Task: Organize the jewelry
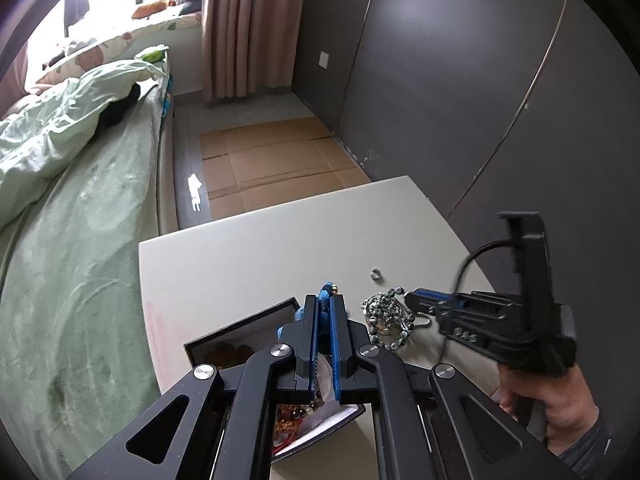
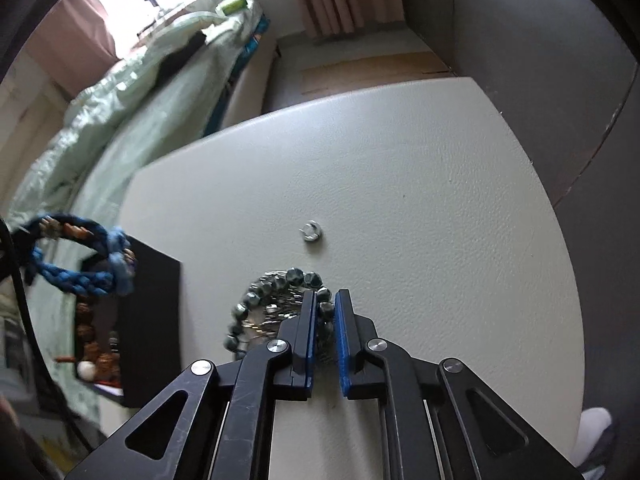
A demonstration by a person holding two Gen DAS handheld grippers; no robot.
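My left gripper [image 1: 325,300] is shut on a blue braided bracelet [image 1: 326,312], which hangs over the open black jewelry box [image 1: 240,330]. In the right wrist view that bracelet [image 2: 80,276] dangles at the left above the box [image 2: 152,320], which holds brown beads and other pieces. My right gripper [image 2: 325,295] is shut on a bead of the grey-green bead bracelet [image 2: 256,300]. This bracelet lies on the white table over a silver chain [image 1: 420,325]. The left wrist view shows the right gripper [image 1: 410,295] with its tips at the bead bracelet [image 1: 380,308]. A small silver ring [image 2: 312,232] lies just beyond.
The white table [image 2: 420,200] ends at a far edge and curves round on the right. A bed with a green cover [image 1: 80,240] runs along the left. Flat cardboard [image 1: 272,164] lies on the floor beyond. A dark wall [image 1: 460,80] stands at the right. A hand [image 1: 560,404] holds the right gripper.
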